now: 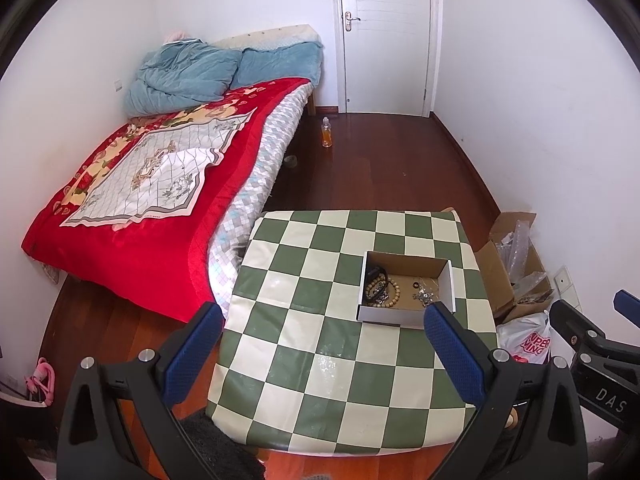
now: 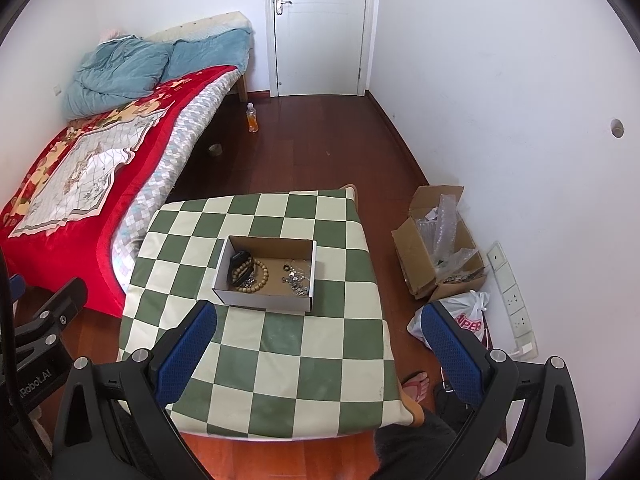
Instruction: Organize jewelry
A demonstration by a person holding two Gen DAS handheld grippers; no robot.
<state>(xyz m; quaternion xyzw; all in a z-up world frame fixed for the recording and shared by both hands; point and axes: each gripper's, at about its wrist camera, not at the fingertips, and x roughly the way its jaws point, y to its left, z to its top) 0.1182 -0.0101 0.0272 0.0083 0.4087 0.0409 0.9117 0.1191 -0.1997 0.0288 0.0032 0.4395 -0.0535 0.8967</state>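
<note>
While both grippers hover above it: checkered table (image 2: 280, 360), centre.
Left gripper (image 1: 322, 344): jaws wide apart, empty.
Right gripper (image 2: 320, 344): jaws wide apart, empty.
Cardboard box (image 2: 265, 303): 12 o'clock of right gripper.
Wooden bead bracelet (image 2: 256, 278): inside box, 9 o'clock side.
Silver jewelry (image 2: 298, 279): inside box, 3 o'clock side.

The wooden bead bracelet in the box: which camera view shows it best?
The right wrist view: the wooden bead bracelet lies unobstructed in the cardboard box. The left wrist view shows it too, smaller and partly behind the box's front wall.

Left gripper (image 1: 324, 320), right gripper (image 2: 320, 322): black frames, silver screws, blue textured pads (image 2: 186, 350). White lettering on bodies. Person's foot in pink sandal (image 2: 416, 386), dark trousers.
</note>
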